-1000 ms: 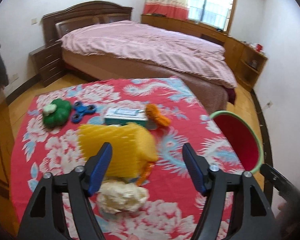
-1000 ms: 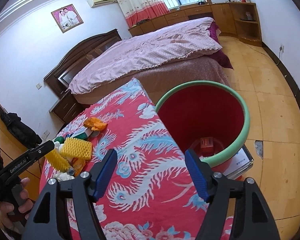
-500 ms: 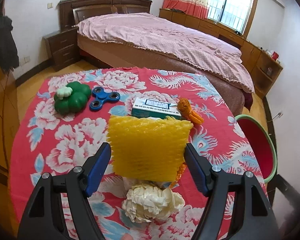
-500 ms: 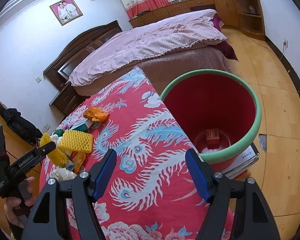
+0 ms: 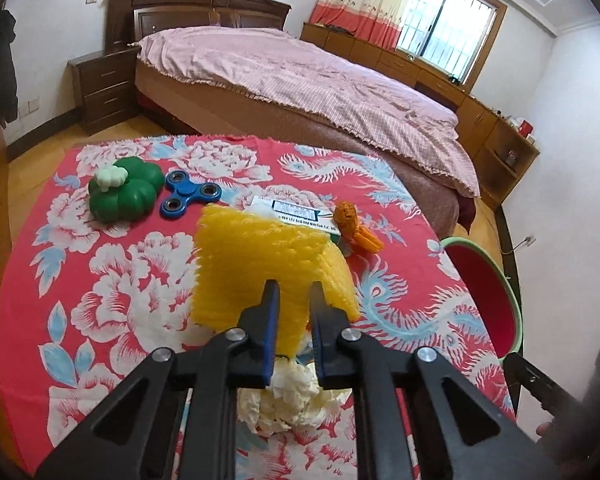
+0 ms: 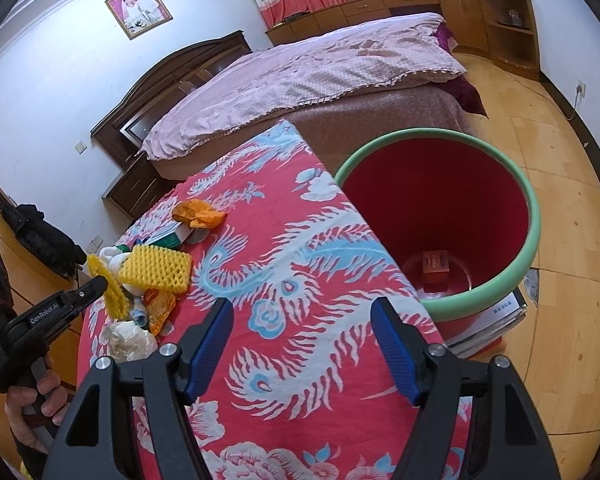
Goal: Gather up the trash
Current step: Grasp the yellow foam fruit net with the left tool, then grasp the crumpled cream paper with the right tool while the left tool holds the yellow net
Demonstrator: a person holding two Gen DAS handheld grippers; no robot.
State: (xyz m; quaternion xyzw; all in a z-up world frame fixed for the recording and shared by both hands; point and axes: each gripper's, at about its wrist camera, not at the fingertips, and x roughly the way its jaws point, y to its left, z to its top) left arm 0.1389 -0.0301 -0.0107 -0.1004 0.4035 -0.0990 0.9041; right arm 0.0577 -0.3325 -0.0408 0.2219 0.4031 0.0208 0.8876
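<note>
I see the counter [image 5: 112, 280] under a red floral cloth. On it, upper left of the left wrist frame, sit a green toy [image 5: 122, 190] and a blue spinner [image 5: 190, 196]; a flat box [image 5: 296, 214] and orange wrapper [image 5: 356, 226] lie centre-right; crumpled white paper [image 5: 288, 396] lies low centre.

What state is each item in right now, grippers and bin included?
left gripper: shut on the yellow foam net's near edge.
right gripper: open, nothing between its jaws.
yellow foam net: pinched, standing up off the tablecloth.
crumpled tissue: lying loose under the left gripper.
orange wrapper: lying loose on the cloth.
trash bin: upright, open, a small box at its bottom.
</note>
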